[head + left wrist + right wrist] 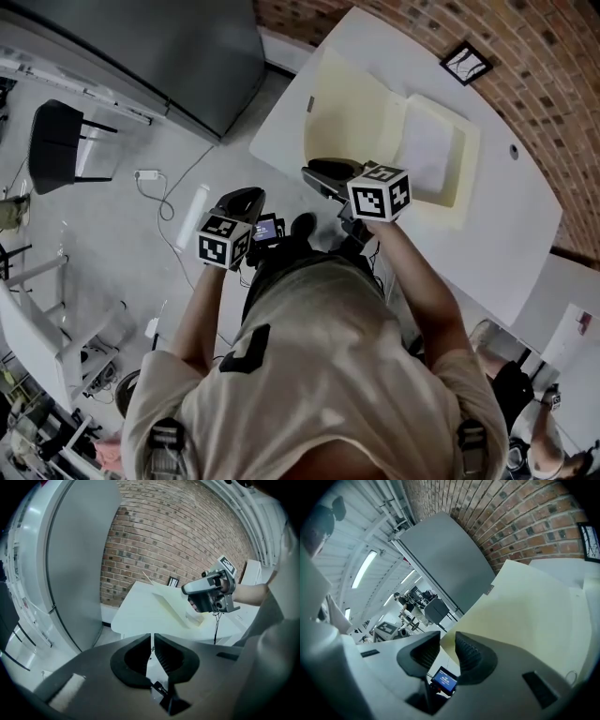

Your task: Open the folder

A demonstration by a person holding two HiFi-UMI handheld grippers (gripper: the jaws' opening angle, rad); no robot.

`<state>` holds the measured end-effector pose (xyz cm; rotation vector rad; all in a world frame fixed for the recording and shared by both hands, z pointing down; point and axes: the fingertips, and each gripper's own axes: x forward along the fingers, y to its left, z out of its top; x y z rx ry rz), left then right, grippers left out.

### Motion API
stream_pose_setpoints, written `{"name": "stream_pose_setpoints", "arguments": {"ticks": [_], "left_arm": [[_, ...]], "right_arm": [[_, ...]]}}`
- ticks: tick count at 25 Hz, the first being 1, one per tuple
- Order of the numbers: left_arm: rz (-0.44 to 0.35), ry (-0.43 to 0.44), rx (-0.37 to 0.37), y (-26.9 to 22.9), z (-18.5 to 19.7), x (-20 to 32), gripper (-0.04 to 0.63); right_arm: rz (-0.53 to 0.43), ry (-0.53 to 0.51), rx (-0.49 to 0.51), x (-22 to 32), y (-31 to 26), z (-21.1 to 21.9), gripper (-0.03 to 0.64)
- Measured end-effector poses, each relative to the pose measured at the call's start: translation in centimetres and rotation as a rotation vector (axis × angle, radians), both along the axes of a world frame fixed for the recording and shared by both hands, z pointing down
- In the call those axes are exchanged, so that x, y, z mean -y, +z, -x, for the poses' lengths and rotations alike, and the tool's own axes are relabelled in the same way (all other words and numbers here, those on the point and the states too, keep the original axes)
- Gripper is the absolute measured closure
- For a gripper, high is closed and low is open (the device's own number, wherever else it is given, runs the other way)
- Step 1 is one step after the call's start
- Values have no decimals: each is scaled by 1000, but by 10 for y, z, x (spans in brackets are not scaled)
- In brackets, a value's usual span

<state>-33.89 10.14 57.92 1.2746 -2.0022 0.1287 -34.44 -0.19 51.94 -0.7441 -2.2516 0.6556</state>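
A cream folder [352, 112] lies open on the white table [506, 244], with white papers [427, 150] on its right half. Its left cover [525, 616] stands tilted up. My right gripper [323, 173] is at the cover's near edge. In the right gripper view its jaws [446, 648] stand apart, with the cover's corner in the gap and no pad pressing on it. My left gripper [251, 197] hangs off the table's left, over the floor. Its jaws [152, 641] are shut with nothing between them. The left gripper view shows the right gripper [211, 592] by the folder [173, 604].
A brick wall [525, 56] runs behind the table, and a small black-framed picture [466, 62] lies at the table's far side. A tall grey cabinet [159, 47] stands to the left. On the floor are a black chair [56, 141] and a white cable [155, 178].
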Motion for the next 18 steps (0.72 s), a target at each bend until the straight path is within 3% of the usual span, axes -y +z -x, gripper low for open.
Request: {"name": "stream_pose_setpoints", "arguments": {"ticks": [13, 18], "left_arm": [[8, -10, 4, 6, 16, -10, 574], [8, -2, 4, 7, 21, -7, 574]], "right_arm": [[251, 44, -105, -9, 25, 17, 509], [238, 104, -159, 6, 36, 16, 514]]}}
